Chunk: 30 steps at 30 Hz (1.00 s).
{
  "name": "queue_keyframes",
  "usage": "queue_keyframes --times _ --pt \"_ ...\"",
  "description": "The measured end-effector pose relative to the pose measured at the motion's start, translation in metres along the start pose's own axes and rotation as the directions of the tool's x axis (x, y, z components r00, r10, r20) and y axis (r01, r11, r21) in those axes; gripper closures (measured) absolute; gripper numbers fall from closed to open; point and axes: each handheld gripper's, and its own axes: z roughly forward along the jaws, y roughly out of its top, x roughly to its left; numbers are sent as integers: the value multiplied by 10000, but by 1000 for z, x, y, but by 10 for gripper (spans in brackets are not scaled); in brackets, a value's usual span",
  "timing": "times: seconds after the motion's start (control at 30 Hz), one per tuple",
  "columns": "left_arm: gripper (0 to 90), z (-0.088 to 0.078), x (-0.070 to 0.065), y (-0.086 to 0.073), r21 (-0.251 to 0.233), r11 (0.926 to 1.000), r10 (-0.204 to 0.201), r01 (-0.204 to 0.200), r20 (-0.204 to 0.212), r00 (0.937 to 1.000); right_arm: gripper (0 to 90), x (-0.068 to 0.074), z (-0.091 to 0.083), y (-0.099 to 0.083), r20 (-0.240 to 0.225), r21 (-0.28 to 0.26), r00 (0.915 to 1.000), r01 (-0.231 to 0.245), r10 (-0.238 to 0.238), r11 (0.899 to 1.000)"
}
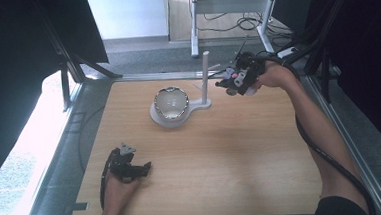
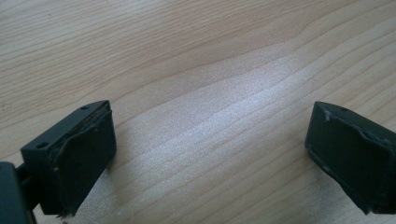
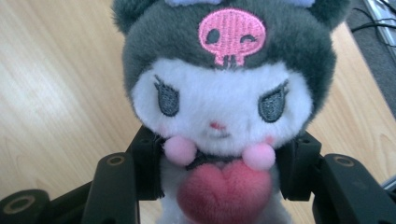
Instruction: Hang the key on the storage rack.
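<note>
A small plush toy (image 3: 219,102) with a white face, dark grey hood, pink skull patch and pink heart sits between the jaws of my right gripper (image 3: 219,172), which is shut on its body. In the high view the right gripper (image 1: 237,79) holds the plush toy (image 1: 234,77) in the air at the table's far right, beside a white upright post (image 1: 206,71). A shiny bowl (image 1: 170,102) rests on the white base (image 1: 155,115) left of the post. My left gripper (image 1: 144,169) lies low near the front left of the table, open over bare wood (image 2: 210,140).
The wooden table (image 1: 221,155) has a notched front left corner. A metal frame rail (image 1: 329,114) runs along the right side. Behind the table stand a white desk frame (image 1: 232,7) and cables on the floor.
</note>
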Motion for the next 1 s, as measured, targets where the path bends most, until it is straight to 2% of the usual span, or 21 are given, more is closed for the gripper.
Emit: queue_keyframes --times 0.27,0.33,0.7,0.87,1.0 --pt "19 0 0 0 27 10000 31 -31 -5 10000 450 -14 -9 12 185 -357 9988 -450 456 9984" --pt "19 0 0 0 19 10000 -5 5 5 10000 450 -17 -10 15 203 -359 9988 -443 450 9984" --pt "19 0 0 0 32 10000 -3 3 19 10000 450 -26 -16 33 532 -651 9947 -842 878 9943" --pt "19 0 0 0 34 10000 -3 3 20 10000 450 -24 -17 41 588 -724 9949 -778 821 9943" --pt "18 0 0 0 34 10000 4 -4 20 10000 450 -17 -17 46 519 -811 9970 -536 579 9953"
